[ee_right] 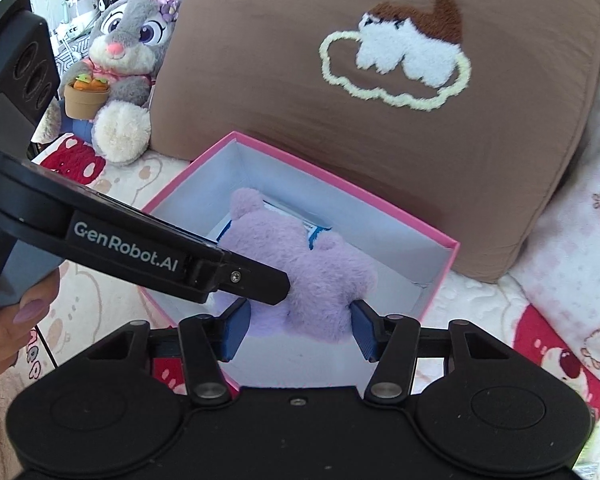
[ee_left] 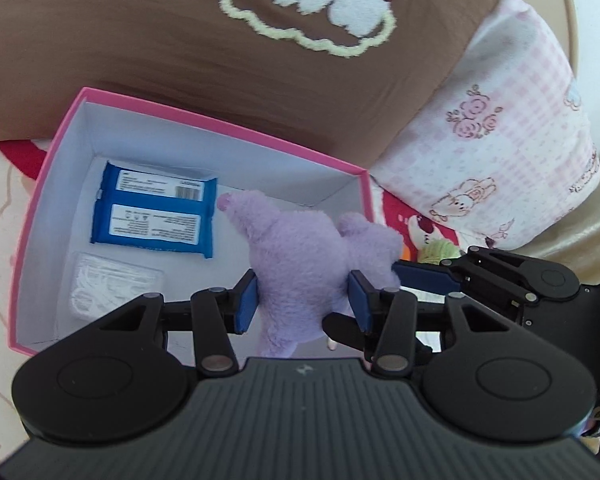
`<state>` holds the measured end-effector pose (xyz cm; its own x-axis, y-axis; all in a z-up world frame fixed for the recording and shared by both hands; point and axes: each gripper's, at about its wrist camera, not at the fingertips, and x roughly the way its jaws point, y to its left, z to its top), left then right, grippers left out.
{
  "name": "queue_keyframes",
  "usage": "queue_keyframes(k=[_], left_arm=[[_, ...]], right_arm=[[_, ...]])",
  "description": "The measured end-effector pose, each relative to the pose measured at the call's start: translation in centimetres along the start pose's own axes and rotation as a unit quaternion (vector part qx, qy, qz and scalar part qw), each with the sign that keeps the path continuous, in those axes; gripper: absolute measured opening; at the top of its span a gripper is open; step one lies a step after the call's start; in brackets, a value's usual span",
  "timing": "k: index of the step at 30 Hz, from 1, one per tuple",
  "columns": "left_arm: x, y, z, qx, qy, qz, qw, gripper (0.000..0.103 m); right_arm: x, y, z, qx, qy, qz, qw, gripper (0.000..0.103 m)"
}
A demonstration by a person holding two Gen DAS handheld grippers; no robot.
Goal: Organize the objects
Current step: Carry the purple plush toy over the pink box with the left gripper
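Observation:
A purple plush toy [ee_left: 300, 256] hangs over the open pink box [ee_left: 220, 126], held from two sides. My left gripper [ee_left: 302, 300] is shut on the toy's body; its blue pads press both flanks. My right gripper [ee_right: 298, 326] is also shut on the plush toy [ee_right: 304, 276], from the other side, above the pink box [ee_right: 380, 206]. The right gripper's fingers [ee_left: 424, 276] show in the left wrist view, touching the toy. In the box lie a blue wipes packet [ee_left: 156, 208] and a clear plastic case of white picks [ee_left: 114, 288].
A brown cushion [ee_right: 380, 112] with a cloud design stands right behind the box. A pink checked pillow [ee_left: 500, 152] lies at the right. A grey bunny plush [ee_right: 128, 56] with a carrot pot sits at the back left. Everything rests on a cream patterned blanket [ee_right: 92, 292].

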<state>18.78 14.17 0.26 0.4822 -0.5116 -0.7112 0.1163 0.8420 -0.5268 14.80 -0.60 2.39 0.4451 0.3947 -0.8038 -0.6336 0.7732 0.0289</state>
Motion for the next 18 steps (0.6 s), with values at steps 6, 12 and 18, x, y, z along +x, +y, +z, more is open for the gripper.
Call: queue_keyframes(k=[6, 12, 18], left_arm=[[2.0, 1.9, -0.2, -0.007, 0.021, 0.018, 0.9996, 0.045], [4.1, 3.5, -0.3, 0.005, 0.044, 0.027, 0.9986, 0.045], [5.5, 4.4, -0.4, 0.008, 0.061, 0.039, 0.9973, 0.045]], right_arm=[[3.1, 0.1, -0.5, 0.021, 0.02, 0.01, 1.0, 0.06], [5.7, -0.2, -1.0, 0.039, 0.041, 0.021, 0.998, 0.059], [7.7, -0.4, -1.7, 0.071, 0.058, 0.031, 0.995, 0.059]])
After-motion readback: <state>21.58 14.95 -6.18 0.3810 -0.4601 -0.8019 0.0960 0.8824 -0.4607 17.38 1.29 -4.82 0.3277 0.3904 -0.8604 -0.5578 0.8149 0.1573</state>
